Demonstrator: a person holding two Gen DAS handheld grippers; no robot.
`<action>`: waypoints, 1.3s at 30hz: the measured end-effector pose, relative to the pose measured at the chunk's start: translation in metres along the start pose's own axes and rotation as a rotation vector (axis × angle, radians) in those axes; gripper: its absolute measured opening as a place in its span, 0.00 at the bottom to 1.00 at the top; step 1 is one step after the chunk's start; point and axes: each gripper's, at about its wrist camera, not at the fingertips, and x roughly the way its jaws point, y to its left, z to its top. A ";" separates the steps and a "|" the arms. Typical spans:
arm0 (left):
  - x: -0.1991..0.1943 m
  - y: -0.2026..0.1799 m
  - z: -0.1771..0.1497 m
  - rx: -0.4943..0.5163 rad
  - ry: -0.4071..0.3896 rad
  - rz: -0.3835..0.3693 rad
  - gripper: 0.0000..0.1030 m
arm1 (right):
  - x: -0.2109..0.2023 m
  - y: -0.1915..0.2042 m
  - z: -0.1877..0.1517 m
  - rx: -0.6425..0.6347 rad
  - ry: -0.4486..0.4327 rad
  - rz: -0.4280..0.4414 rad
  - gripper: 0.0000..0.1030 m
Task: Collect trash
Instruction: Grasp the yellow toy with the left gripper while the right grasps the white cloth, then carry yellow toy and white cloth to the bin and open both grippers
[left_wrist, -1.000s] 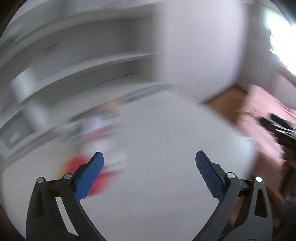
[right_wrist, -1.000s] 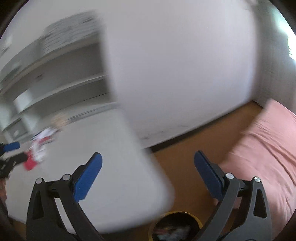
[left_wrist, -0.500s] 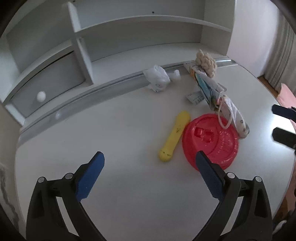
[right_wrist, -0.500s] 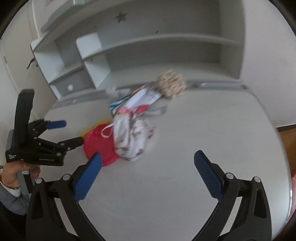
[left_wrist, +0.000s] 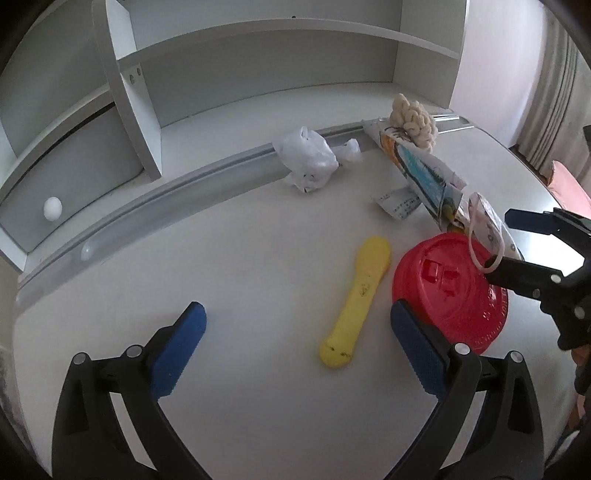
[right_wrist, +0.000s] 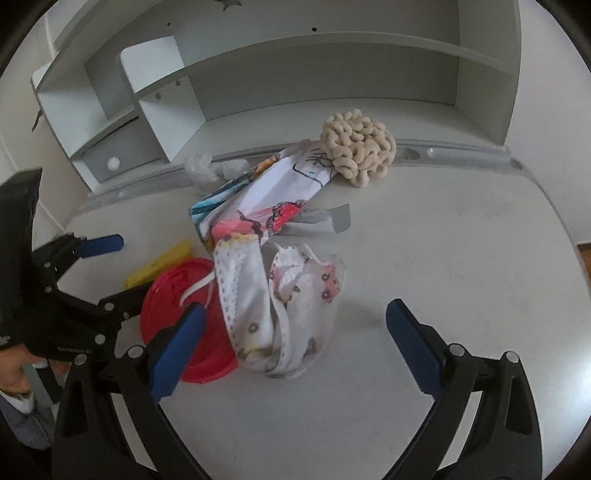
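Trash lies on a white desk: a yellow plastic stick, a red cup lid, a crumpled white plastic bag, a colourful wrapper, a printed face mask, a small paper label and a beige knotted ball. My left gripper is open, low over the desk, with the stick's near end between its fingers. My right gripper is open just in front of the face mask; it also shows in the left wrist view by the lid.
A white shelf unit with a drawer and round knob stands at the back of the desk. A grey groove rail runs along its base. A curtain and pink bedding are at the right.
Both grippers swung from a blurred view of wall and floor onto the desk, then moved closer to the trash. Both stayed open.
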 end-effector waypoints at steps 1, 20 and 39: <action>0.000 0.000 0.000 -0.001 0.000 0.001 0.94 | 0.000 -0.001 0.000 -0.001 -0.005 0.002 0.92; -0.006 -0.012 0.007 0.054 -0.039 -0.062 0.11 | -0.009 -0.008 0.006 0.020 0.002 0.167 0.19; -0.056 -0.029 0.011 0.071 -0.092 -0.063 0.11 | -0.056 -0.014 -0.002 0.025 -0.080 0.131 0.19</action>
